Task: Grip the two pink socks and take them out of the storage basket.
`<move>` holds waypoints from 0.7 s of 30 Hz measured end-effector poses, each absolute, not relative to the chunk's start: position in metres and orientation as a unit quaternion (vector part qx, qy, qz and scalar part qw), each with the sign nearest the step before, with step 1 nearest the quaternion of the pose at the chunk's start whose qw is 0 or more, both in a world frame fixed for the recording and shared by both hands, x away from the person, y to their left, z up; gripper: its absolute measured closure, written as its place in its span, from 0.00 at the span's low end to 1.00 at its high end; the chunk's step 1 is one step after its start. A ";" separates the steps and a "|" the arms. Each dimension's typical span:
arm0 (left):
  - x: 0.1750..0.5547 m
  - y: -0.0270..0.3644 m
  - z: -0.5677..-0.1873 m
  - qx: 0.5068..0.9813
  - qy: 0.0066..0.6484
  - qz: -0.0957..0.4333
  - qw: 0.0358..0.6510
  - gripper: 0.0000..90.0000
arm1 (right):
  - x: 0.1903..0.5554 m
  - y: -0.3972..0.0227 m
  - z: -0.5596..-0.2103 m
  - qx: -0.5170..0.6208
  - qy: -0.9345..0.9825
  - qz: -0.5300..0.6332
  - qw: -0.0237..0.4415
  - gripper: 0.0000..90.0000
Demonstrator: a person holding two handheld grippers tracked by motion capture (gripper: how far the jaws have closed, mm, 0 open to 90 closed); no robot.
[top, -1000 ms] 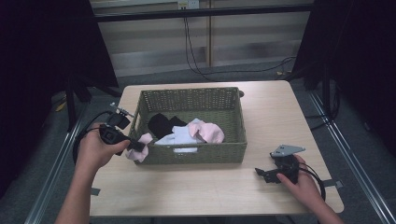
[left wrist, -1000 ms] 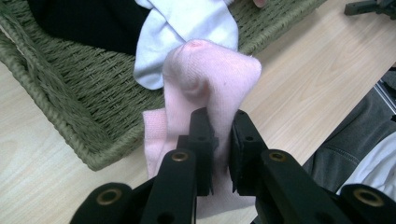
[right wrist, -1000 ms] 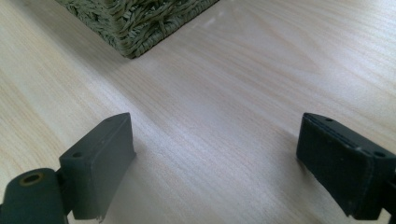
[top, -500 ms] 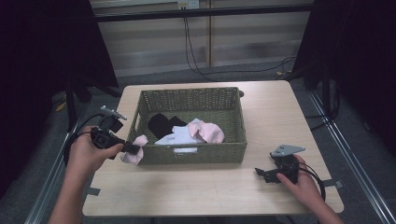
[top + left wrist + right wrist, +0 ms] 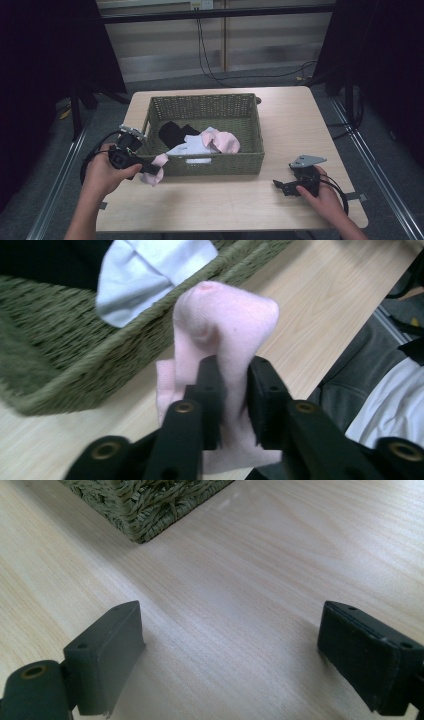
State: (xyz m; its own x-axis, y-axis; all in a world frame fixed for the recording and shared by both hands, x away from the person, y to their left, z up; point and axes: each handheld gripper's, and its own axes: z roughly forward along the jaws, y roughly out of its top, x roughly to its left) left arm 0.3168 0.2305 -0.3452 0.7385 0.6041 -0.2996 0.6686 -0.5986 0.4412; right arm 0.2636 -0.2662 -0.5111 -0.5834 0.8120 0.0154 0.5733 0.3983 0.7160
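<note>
left gripper [image 5: 232, 405] fingers loosening around pink sock [image 5: 225, 335]; right gripper [image 5: 230, 655] fingers wide, empty

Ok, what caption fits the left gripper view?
Left gripper holds a pink sock beside the woven basket.

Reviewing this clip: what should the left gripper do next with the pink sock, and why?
Probably finish opening and let go: the left gripper has just been opening around the pink sock, which already hangs outside the basket over the table.
</note>
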 end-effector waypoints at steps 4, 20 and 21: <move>0.319 0.224 -0.347 0.896 0.345 -0.055 0.273 0.62 | 0.264 -0.266 -0.511 0.423 0.818 0.349 0.171 0.12; 0.348 0.188 -0.334 0.897 0.332 -0.015 0.292 0.48 | 0.264 -0.266 -0.511 0.424 0.818 0.349 0.171 0.12; 0.351 0.184 -0.334 0.897 0.332 -0.015 0.291 0.48 | 0.264 -0.266 -0.511 0.423 0.818 0.349 0.171 0.12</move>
State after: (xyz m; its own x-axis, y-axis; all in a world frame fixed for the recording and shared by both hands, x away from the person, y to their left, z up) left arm 0.3514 0.1835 -0.3344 0.7791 0.5870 -0.2200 0.6042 -0.6098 0.5129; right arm 0.2636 -0.2661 -0.5111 -0.5829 0.8124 0.0160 0.5736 0.3974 0.7163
